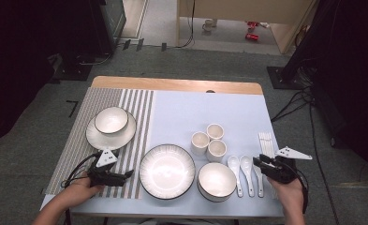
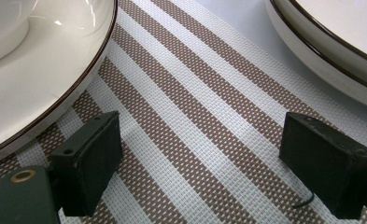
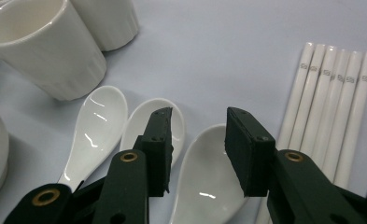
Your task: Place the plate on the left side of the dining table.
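Observation:
Three white spoons lie side by side at the table's front right. My right gripper (image 1: 260, 162) hovers over the rightmost spoon (image 1: 258, 174). In the right gripper view, the right gripper (image 3: 197, 140) is open, its jaws standing just above that spoon's bowl (image 3: 204, 182) without pressing on it. The middle spoon (image 3: 134, 126) and left spoon (image 3: 97, 126) lie beside it. My left gripper (image 1: 127, 174) rests low over the striped placemat (image 1: 76, 136), and in its own view the left gripper (image 2: 200, 158) is open wide with only placemat (image 2: 195, 93) between the jaws.
White chopsticks (image 1: 266, 140) lie right of the spoons. Three cups (image 1: 209, 141) stand behind them, a bowl (image 1: 217, 181) to their left. A large plate (image 1: 167, 171) sits at front centre. A small bowl (image 1: 111, 120) on a plate (image 1: 97, 137) sits on the placemat.

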`<state>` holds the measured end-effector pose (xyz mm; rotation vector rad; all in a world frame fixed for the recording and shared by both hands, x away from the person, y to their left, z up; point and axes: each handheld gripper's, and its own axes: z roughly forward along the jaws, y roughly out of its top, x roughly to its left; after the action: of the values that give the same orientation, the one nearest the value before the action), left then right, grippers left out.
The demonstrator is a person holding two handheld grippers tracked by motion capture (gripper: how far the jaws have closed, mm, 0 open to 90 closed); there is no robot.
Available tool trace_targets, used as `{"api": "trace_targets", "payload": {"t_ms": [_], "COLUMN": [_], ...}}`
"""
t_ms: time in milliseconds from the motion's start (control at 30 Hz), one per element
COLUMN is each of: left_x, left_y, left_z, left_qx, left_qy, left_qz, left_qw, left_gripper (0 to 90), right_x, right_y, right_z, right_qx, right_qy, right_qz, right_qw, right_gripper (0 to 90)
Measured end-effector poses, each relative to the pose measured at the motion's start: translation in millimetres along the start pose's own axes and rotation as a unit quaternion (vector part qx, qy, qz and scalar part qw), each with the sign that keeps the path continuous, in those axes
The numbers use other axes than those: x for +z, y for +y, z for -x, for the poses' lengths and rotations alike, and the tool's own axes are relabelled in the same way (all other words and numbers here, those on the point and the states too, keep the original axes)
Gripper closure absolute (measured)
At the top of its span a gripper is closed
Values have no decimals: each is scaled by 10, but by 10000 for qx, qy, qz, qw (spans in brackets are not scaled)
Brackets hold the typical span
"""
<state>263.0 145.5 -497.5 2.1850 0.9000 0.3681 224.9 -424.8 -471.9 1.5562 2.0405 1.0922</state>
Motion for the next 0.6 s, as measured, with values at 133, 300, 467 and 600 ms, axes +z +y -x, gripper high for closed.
{"api": "trace_targets", "payload": {"t_ms": [133, 300, 467, 600], "left_x": [0, 0, 0, 0], "left_y": [0, 0, 0, 0], "left_z": [0, 0, 0, 0], "left_qx": [1, 2, 2, 1], "left_qy": [1, 0, 1, 0], "left_qz": [-1, -1, -1, 0], "left_qw": [10000, 10000, 10000, 10000], "left_gripper": [130, 130, 130, 130], "right_x": [-2, -22, -24, -15], "right_y": [-16, -35, -50, -62], "right_z": [38, 72, 102, 123], "right_qx": [62, 102, 143, 200], "right_qy": [-76, -213, -264, -273], "right_qz": [-29, -51, -70, -113], "right_qw": [9999, 9997, 9995, 9994], "right_gripper": [616, 619, 619, 619]}}
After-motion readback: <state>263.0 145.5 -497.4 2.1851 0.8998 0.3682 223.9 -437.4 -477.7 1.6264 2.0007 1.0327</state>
